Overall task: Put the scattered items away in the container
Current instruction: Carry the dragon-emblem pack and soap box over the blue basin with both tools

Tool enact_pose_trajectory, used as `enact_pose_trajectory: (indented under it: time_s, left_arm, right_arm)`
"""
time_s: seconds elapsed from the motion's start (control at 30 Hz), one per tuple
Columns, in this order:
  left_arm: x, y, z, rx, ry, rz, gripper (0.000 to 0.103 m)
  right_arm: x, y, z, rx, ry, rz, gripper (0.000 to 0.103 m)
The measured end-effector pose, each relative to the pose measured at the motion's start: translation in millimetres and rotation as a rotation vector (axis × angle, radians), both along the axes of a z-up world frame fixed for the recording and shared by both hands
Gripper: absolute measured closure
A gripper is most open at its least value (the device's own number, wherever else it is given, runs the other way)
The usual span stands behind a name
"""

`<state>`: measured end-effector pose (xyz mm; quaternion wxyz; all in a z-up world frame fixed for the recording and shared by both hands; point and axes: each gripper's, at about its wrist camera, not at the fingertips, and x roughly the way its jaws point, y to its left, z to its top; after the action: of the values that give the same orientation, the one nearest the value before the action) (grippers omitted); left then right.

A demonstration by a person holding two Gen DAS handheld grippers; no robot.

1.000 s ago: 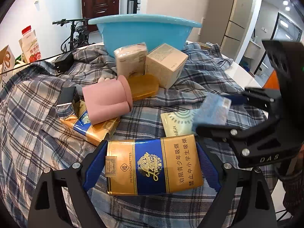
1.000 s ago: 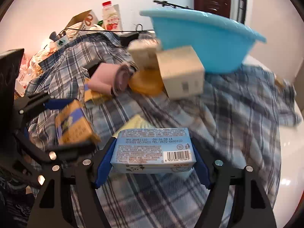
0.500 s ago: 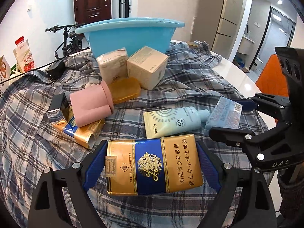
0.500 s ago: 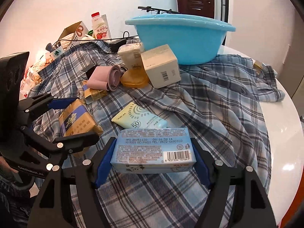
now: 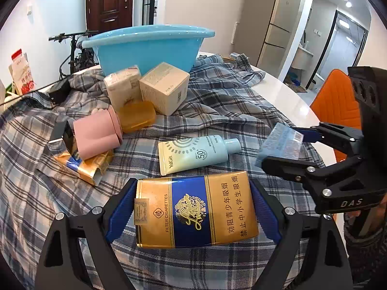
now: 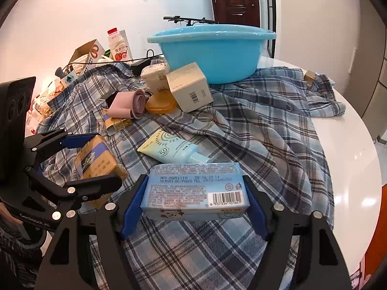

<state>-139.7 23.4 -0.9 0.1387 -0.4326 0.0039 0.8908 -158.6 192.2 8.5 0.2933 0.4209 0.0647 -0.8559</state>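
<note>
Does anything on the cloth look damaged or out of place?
Yes. A gold and blue foil wrapper lies torn open and crumpled under the pink cylinder. The checked cloth is rumpled.

A gold-and-blue cigarette pack (image 5: 196, 211) and a pale blue tissue pack (image 6: 194, 191) are each held lengthwise above the plaid cloth, while a sunscreen tube (image 5: 193, 153), pink roll (image 5: 96, 136), amber case (image 5: 136, 116) and two beige boxes (image 5: 164, 88) lie before the upright blue basin (image 5: 147, 48).
</note>
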Motion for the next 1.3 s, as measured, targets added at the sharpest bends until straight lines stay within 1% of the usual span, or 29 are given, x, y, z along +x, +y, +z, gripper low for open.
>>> enact_pose_trajectory:
  time_s: [0.07, 0.2, 0.3, 0.33, 0.47, 0.6, 0.8, 0.97, 1.2, 1.3]
  left_arm:
    - [0, 1, 3, -0.011, 0.003, 0.01, 0.012]
    - [-1, 0, 8, 0.014, 0.011, 0.015, 0.012]
    - [-2, 1, 12, 0.006, 0.019, 0.009, 0.012]
    - [-3, 2, 12, 0.003, 0.021, 0.006, 0.012]
    - [-7, 4, 14, 0.002, 0.02, 0.001, 0.012]
    - [-8, 5, 19, 0.014, 0.032, -0.009, 0.012]
    - [-16, 5, 23, -0.002, 0.04, -0.012, 0.012]
    - [-26, 3, 24, 0.035, 0.016, -0.015, 0.012]
    - [-38, 3, 31, 0.005, 0.029, -0.014, 0.012]
    - [-40, 1, 33, -0.025, 0.04, -0.007, 0.012]
  right_arm:
    - [2, 1, 2, -0.001, 0.007, -0.003, 0.03]
    - [4, 3, 5, 0.004, 0.012, 0.001, 0.03]
    - [4, 3, 6, 0.007, 0.013, 0.001, 0.03]
    - [4, 4, 6, 0.0, 0.01, -0.004, 0.03]
    - [-2, 10, 8, -0.086, -0.045, -0.003, 0.029]
    - [-4, 9, 13, -0.037, -0.002, -0.028, 0.029]
    - [-9, 10, 17, -0.034, 0.004, -0.038, 0.029]
    - [-10, 11, 21, -0.034, 0.019, -0.048, 0.029]
    - [-20, 13, 33, -0.044, 0.037, -0.064, 0.029]
    - [-24, 11, 38, -0.053, 0.044, -0.063, 0.029]
